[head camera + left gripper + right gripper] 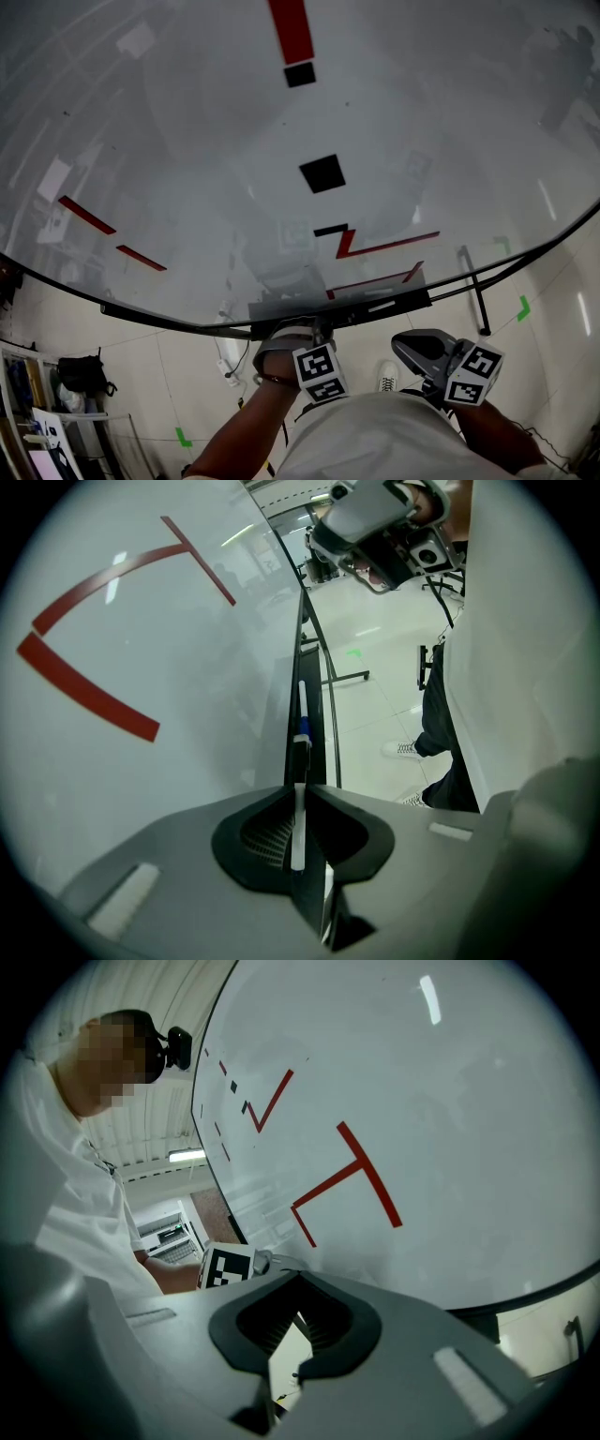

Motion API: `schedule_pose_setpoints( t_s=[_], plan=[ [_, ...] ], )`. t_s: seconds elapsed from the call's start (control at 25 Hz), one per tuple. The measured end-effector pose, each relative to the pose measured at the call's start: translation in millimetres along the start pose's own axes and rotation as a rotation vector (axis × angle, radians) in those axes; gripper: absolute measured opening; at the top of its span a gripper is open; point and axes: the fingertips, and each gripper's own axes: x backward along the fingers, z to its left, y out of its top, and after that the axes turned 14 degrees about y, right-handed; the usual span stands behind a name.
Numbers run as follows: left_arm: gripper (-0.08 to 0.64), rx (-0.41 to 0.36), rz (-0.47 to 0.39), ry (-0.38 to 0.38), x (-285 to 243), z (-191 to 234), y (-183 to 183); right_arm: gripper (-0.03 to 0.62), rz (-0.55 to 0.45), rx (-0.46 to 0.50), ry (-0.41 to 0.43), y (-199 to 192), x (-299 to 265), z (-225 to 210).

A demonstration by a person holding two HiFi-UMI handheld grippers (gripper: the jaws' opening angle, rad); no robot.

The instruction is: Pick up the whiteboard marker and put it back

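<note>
Pointing along the tray point(316, 705), the whiteboard marker point(298, 832) is clamped in the left gripper point(298, 794) for a straight lift; the right gripper point(286, 1324) is held slightly parted, empty

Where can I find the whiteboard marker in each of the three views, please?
Head view: cannot make it out; the left gripper reaches the tray there.
Left gripper view: low centre, whiteboard marker held between the shut jaws.
Right gripper view: not in it.
Shared landmark: the whiteboard with red lines.
</note>
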Motion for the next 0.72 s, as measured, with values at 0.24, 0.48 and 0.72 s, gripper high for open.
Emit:
schedule_pose_setpoints(
  t_s=[0.24,0.48,0.72],
  plan=[
    [0.054,-0.006,0.006,-0.009,-7,-4,-3,0.002,-0.004,-0.001,-0.006,0,2,-1],
    [0.055,-0.006,0.023,-0.015,-17,-7,-6,0.002,-0.002,-0.005,-0.015,-2,4,-2],
    [0.055,-0.003,0.038,-0.016,-26,-10,-10,0.002,-0.003,-0.006,-0.019,-3,5,-1]
  ],
)
